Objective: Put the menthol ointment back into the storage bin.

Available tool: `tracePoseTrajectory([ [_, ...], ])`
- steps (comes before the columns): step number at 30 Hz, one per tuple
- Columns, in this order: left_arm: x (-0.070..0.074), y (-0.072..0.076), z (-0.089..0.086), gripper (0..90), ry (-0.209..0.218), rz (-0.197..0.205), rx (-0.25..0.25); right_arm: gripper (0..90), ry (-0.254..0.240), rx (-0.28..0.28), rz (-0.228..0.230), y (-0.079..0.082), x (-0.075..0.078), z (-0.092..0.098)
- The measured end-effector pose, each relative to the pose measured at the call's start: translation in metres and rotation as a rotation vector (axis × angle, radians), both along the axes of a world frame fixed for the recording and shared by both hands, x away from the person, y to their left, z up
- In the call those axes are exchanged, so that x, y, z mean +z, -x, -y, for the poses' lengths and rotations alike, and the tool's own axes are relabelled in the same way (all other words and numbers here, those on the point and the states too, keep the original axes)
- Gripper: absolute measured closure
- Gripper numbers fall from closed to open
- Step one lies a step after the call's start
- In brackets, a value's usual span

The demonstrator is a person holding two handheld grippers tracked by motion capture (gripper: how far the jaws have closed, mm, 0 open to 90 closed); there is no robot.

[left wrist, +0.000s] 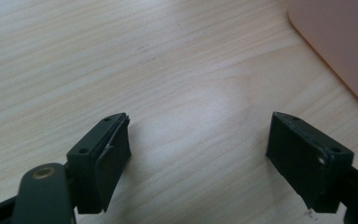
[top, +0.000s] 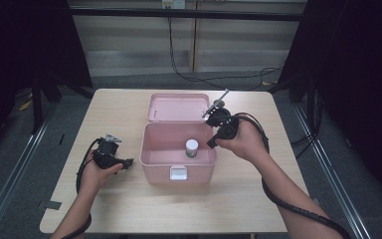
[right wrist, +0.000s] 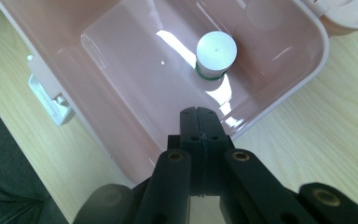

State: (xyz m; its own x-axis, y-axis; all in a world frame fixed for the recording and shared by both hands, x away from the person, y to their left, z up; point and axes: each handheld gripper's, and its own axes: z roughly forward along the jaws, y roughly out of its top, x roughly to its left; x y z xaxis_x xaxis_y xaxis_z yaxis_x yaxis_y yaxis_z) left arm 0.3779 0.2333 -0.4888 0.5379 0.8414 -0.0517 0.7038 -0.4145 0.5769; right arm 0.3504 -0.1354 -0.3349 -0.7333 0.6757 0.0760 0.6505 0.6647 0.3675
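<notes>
A pink box (top: 151, 162) stands in the middle of the table with its lid (top: 178, 107) swung back flat. Inside it stands a small jar with a white cap (top: 192, 147), upright near the right wall (right wrist: 216, 53). My right gripper (right wrist: 199, 112) hangs above the box's right rim, jaws pressed together with nothing between them. In the high view the right gripper (top: 212, 143) sits in a hand over the box's right edge. My left gripper (left wrist: 198, 135) rests low over the bare wood left of the box, jaws wide apart and empty; the left gripper (top: 128, 163) points toward the box.
The box's white latch (top: 178, 173) faces the table's front edge. A corner of the pink box (left wrist: 340, 42) lies at the upper right of the left gripper view. Cables (top: 199, 74) run on the floor behind the table. Bare wood (top: 229, 199) surrounds the box.
</notes>
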Motion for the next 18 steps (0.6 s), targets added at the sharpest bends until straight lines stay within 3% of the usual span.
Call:
tracePoseTrajectory([
  [5,0.021,-0.011,-0.001,17.9,0.046,-0.021,0.025,90.0,-0.007,-0.003,-0.004,0.004,0.0,0.001],
  [10,0.043,-0.022,0.001,19.2,0.053,-0.044,0.032,90.0,-0.011,0.014,-0.007,0.005,-0.003,0.003],
  [18,0.056,-0.037,0.007,24.8,0.056,-0.147,0.071,90.0,-0.019,0.019,-0.009,0.006,-0.005,0.008],
])
